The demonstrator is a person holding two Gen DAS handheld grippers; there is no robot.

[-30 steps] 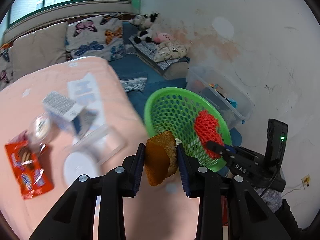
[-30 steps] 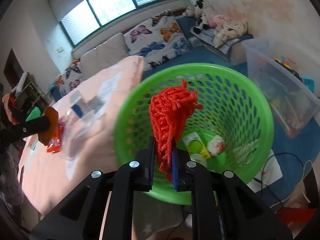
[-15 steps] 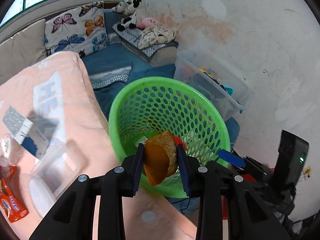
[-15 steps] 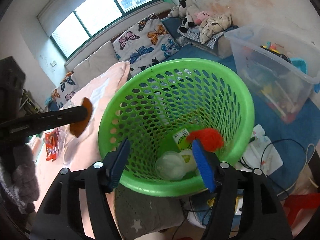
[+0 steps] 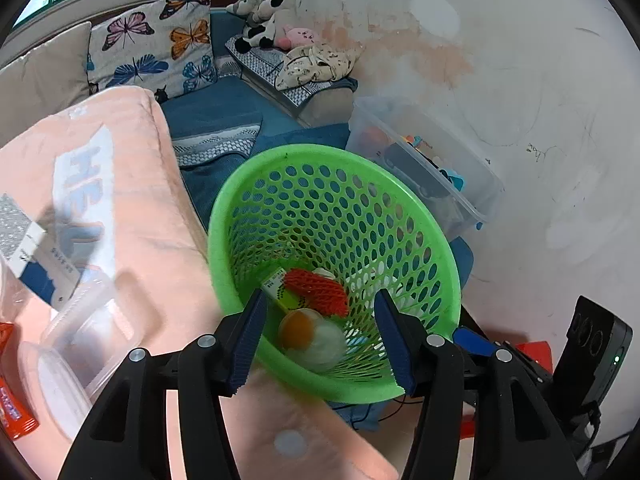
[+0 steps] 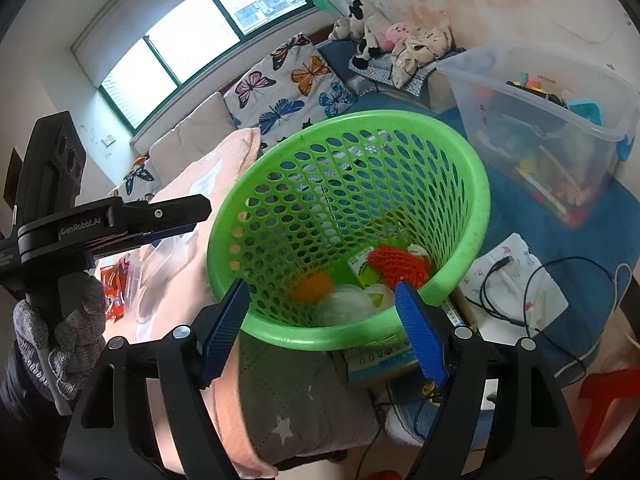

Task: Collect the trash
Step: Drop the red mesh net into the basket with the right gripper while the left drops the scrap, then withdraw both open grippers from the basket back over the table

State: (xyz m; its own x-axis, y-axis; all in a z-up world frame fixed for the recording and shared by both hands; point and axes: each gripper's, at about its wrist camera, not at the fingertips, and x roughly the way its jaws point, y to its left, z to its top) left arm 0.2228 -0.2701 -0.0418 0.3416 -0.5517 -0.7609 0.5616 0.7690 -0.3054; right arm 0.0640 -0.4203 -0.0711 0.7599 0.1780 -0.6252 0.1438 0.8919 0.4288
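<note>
A green mesh basket stands beside the pink-covered table; it also shows in the right wrist view. Inside lie a red foam net, an orange peel piece, a clear cup lid and a green-white packet. The net and orange piece also show in the right wrist view. My left gripper is open and empty above the basket's near rim. My right gripper is open and empty at the basket's near rim.
On the table lie a clear plastic box, a blue-white carton and a red wrapper. A clear storage bin stands on the blue floor mat behind the basket. Cables lie at the right. The wall is close.
My right gripper opened and dropped the red net into the basket. My left gripper moved over the basket, opened, and the orange piece fell in.
</note>
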